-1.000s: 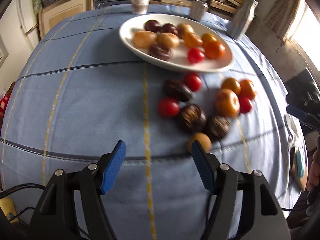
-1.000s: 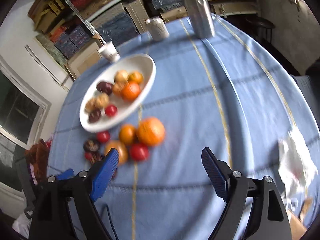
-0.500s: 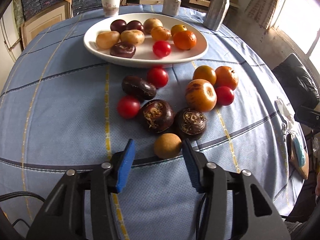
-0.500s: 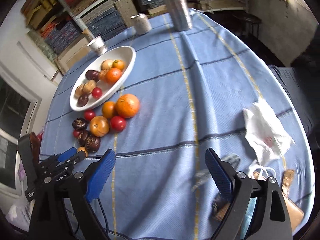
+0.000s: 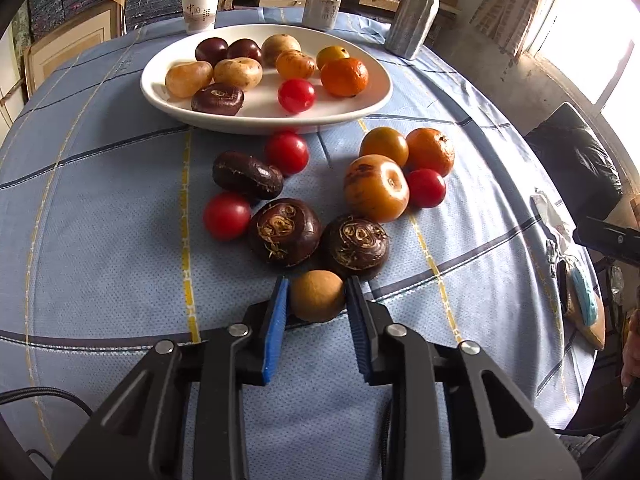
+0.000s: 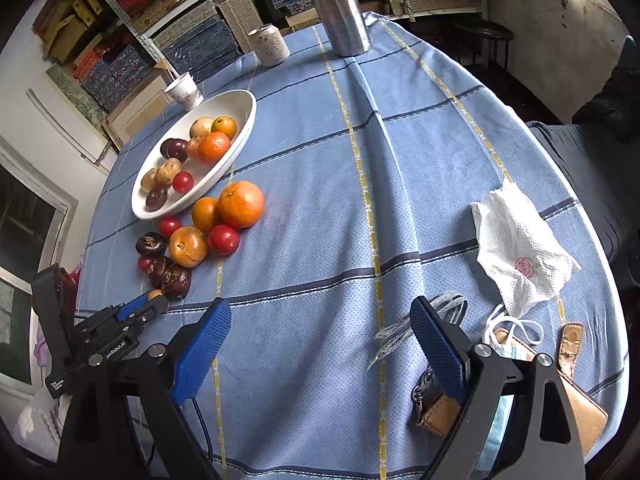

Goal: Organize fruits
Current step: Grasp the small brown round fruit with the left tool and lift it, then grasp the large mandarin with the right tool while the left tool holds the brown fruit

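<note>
My left gripper [image 5: 317, 281] is shut on a small round brown fruit [image 5: 316, 298] that rests on the blue tablecloth, both blue pads pressed to its sides. Just beyond it lie two dark water chestnuts [image 5: 285, 232], red tomatoes [image 5: 226, 216], a yellow persimmon [image 5: 376, 188] and an orange [image 5: 430, 151]. The white oval plate [image 5: 260, 122] farther back holds several fruits. In the right wrist view the left gripper [image 6: 148, 304] shows at the lower left with the brown fruit [image 6: 154, 294]. My right gripper [image 6: 320, 307] is open over bare cloth, nothing between its fingers.
A paper cup [image 5: 200, 10], a can [image 5: 322, 8] and a metal bottle [image 5: 416, 16] stand behind the plate. A crumpled tissue [image 6: 520, 256], a face mask [image 6: 508, 336] and a brown wallet with keys [image 6: 440, 412] lie near the right gripper at the table's edge.
The left gripper has come forward and down to the brown fruit and closed on it. The right gripper has drawn back from the fruit pile and opened a little wider.
</note>
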The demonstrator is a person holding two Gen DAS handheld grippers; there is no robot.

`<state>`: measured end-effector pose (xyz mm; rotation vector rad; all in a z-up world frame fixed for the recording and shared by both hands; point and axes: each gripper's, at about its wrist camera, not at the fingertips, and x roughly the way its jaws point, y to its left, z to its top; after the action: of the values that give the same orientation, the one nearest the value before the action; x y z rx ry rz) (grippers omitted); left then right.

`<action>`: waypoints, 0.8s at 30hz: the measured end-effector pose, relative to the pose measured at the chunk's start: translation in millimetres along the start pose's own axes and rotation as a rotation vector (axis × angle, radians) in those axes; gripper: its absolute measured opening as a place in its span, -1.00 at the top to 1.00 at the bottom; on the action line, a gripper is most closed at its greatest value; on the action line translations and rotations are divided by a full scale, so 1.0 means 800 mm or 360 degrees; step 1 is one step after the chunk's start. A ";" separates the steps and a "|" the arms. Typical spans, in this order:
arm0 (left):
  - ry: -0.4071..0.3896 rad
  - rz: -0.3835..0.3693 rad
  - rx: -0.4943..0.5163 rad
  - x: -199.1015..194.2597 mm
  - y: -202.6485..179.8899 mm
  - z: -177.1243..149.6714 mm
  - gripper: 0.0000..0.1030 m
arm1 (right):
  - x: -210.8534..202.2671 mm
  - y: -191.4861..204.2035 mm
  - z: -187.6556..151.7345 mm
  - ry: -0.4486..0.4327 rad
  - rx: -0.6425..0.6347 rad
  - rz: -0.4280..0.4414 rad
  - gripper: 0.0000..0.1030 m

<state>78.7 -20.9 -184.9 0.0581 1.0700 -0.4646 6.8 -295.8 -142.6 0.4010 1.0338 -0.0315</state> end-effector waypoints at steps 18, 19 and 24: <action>-0.0114 0.0233 -0.0165 -0.092 0.070 -0.041 0.44 | 0.049 0.141 0.016 -0.0005 -0.0560 0.0238 -0.53; -0.0117 0.0260 -0.0196 -0.100 0.080 -0.048 0.44 | 0.054 0.144 0.023 -0.0018 -0.0577 0.0208 -0.51; -0.0126 0.0326 -0.0305 -0.120 0.107 -0.067 0.44 | 0.074 0.106 0.067 -0.0044 -0.0373 0.0131 -0.51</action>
<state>30.2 103.3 -144.3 -0.0200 1.0139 -0.1770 99.4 -226.0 -142.4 0.2288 0.9805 0.1560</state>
